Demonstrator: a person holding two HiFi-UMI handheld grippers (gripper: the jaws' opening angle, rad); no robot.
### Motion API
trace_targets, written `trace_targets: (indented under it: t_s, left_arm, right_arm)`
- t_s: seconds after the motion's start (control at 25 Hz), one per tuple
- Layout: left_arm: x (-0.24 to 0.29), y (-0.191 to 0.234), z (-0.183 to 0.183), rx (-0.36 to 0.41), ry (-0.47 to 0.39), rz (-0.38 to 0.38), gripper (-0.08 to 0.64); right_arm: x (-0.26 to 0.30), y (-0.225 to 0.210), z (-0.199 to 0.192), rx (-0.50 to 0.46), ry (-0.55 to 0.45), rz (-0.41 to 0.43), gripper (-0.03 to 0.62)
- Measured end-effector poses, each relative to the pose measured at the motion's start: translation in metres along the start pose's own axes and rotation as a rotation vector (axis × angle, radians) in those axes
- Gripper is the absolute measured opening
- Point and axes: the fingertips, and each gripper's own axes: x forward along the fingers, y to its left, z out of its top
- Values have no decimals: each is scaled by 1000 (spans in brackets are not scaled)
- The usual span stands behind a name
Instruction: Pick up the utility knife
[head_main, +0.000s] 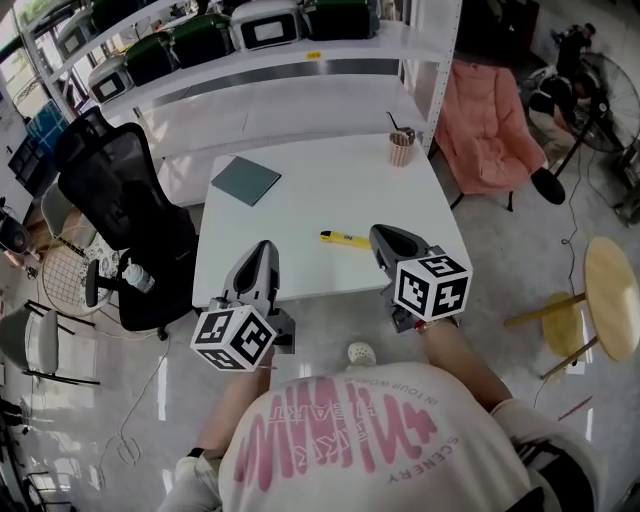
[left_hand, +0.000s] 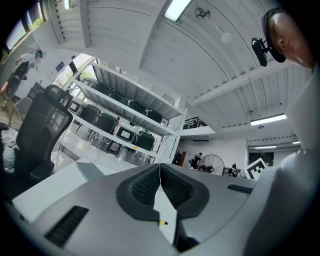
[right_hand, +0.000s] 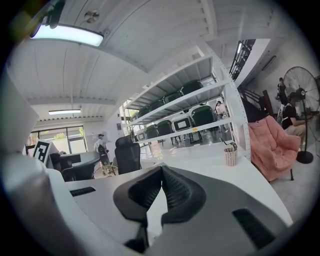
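Observation:
The yellow utility knife (head_main: 345, 239) lies flat on the white table (head_main: 300, 210), near its front edge. My right gripper (head_main: 381, 235) hovers just right of the knife, jaws shut and empty. My left gripper (head_main: 265, 248) sits over the table's front left part, also shut with nothing held. In the left gripper view a sliver of the yellow knife (left_hand: 163, 222) shows through the gap below the closed pads (left_hand: 150, 186). The right gripper view shows the closed pads (right_hand: 172, 187) and the table (right_hand: 220, 172) beyond; the knife is hidden there.
A grey-green pad (head_main: 246, 180) lies at the table's back left, a small woven cup (head_main: 401, 149) at its back right. A black office chair (head_main: 130, 215) stands left of the table, a pink armchair (head_main: 492, 125) right. White shelving (head_main: 250, 60) with machines runs behind.

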Motion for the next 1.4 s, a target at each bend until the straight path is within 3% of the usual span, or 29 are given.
trace_targets:
  t_s: [0.32, 0.52, 0.96, 1.24, 1.4]
  left_arm:
    - [64, 34, 7, -7, -3, 56, 25]
    - [89, 65, 10, -33, -17, 141, 25]
    - [108, 102, 5, -48, -22, 241, 25]
    - [110, 118, 1, -54, -20, 295, 25]
    - [110, 124, 0, -59, -22, 316, 25]
  right_arm:
    - [77, -44, 25, 46, 22, 59, 15]
    - [121, -61, 24, 30, 84, 139, 15]
    - [190, -89, -19, 42, 235, 192, 15]
    - [215, -99, -68, -33, 408, 219, 15]
    - [221, -102, -95, -28, 504, 263, 15]
